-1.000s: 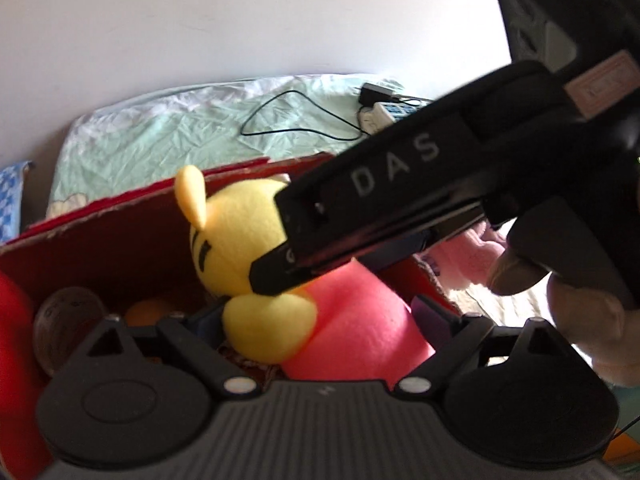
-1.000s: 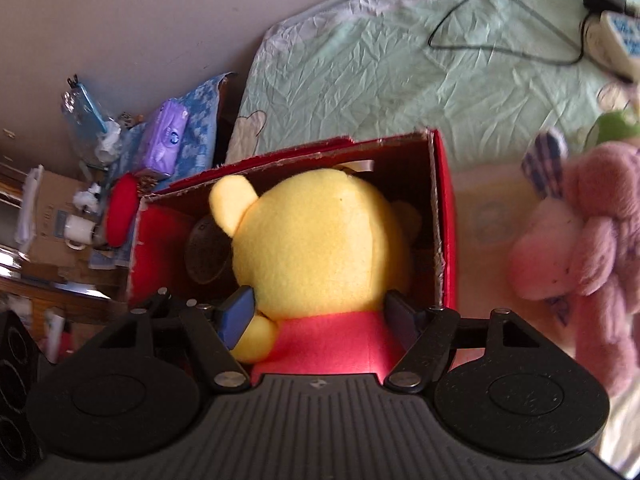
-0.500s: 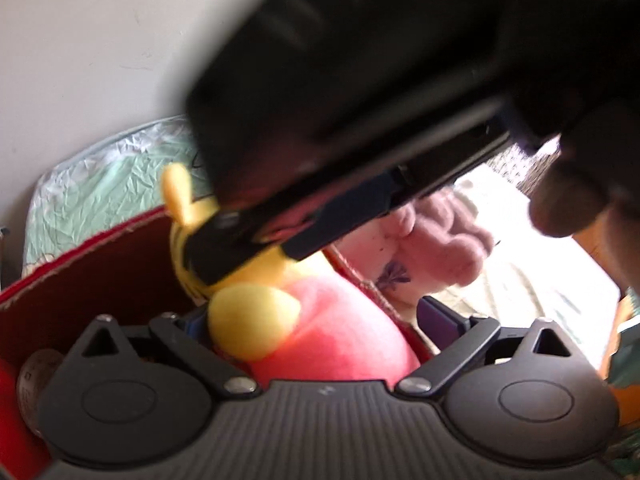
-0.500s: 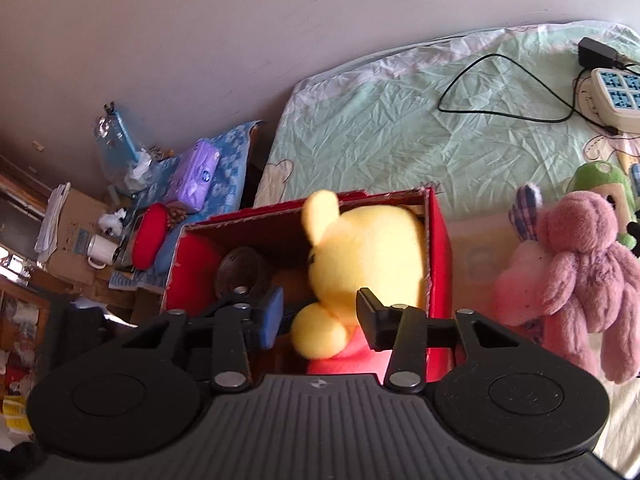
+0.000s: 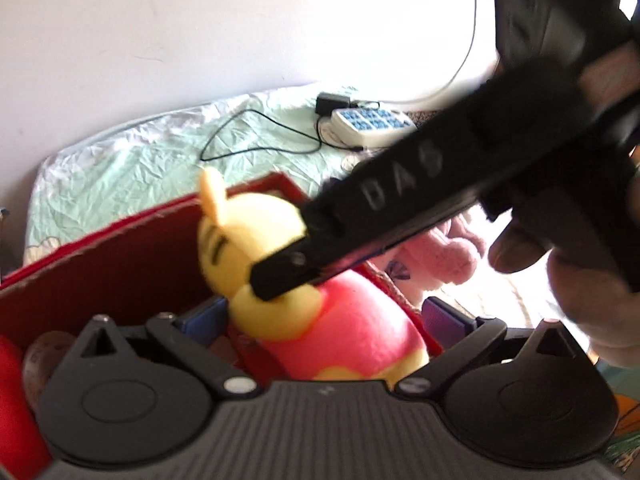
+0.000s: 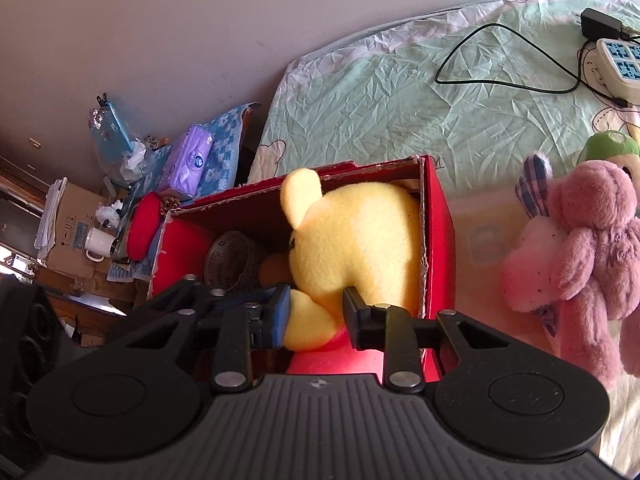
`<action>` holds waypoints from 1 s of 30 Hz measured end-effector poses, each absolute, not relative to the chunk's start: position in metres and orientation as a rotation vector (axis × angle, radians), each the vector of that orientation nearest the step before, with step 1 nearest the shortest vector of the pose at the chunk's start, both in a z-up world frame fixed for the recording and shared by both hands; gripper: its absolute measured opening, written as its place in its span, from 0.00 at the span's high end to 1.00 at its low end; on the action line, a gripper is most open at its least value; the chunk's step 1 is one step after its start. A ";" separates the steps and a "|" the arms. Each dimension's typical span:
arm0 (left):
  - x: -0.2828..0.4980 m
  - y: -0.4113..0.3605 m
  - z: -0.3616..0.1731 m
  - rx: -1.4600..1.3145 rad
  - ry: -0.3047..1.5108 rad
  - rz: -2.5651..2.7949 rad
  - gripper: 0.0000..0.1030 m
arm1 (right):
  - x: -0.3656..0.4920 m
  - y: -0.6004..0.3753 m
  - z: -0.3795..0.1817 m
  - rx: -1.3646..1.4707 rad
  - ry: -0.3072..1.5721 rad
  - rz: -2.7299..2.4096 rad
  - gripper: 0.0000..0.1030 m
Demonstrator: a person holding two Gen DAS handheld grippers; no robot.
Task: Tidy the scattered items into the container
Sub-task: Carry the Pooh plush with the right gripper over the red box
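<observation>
A yellow bear plush in a red shirt sits in the red cardboard box on the bed. My right gripper is narrowed around the bear's yellow arm, its fingers touching it. In the left wrist view the bear sits between the fingers of my left gripper, which stands wide open around its body without pinching. The right gripper's black body crosses that view above the bear. A pink plush lies on the bed right of the box.
The box also holds a red plush, a wicker ball and an orange item. A green plush, a power strip and a black cable lie on the green sheet. Clutter stands left of the bed.
My right gripper has narrowed onto the bear's arm and dropped closer to the box. The bear has sunk deeper into the box. The left gripper has stayed open around it.
</observation>
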State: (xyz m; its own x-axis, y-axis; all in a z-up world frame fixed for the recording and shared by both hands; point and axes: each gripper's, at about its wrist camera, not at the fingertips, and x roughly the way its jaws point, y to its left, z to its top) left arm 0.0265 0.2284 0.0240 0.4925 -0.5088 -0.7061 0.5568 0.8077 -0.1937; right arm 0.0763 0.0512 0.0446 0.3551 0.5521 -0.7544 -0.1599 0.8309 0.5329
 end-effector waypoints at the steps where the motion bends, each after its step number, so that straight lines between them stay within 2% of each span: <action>1: 0.024 0.235 0.027 0.045 0.828 -0.650 0.02 | 0.077 0.051 0.043 0.404 1.120 0.475 0.73; 6: 0.011 0.247 0.024 0.017 0.849 -0.683 0.02 | 0.078 0.049 0.042 0.430 1.117 0.475 0.75; 11: 0.001 0.245 0.022 0.008 0.863 -0.680 0.02 | 0.074 0.050 0.058 0.430 1.082 0.499 0.66; 17: 0.007 0.245 0.023 0.015 0.859 -0.672 0.02 | 0.069 0.050 0.059 0.448 1.070 0.515 0.62; 23: 0.009 0.244 0.027 -0.013 0.868 -0.689 0.01 | 0.064 0.046 0.061 0.488 1.046 0.523 0.61; 27: 0.007 0.228 0.021 -0.038 0.908 -0.724 0.08 | 0.063 0.043 0.062 0.510 1.029 0.506 0.61; 30: 0.001 0.219 0.028 -0.011 0.849 -0.717 0.06 | 0.060 0.033 0.066 0.524 1.007 0.493 0.61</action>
State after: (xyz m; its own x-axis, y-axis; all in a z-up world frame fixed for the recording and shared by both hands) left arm 0.0013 0.2193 0.0281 0.4435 -0.5829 -0.6808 0.5743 0.7681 -0.2834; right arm 0.0601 0.0328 0.0661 0.4474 0.6084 -0.6555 -0.1447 0.7726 0.6182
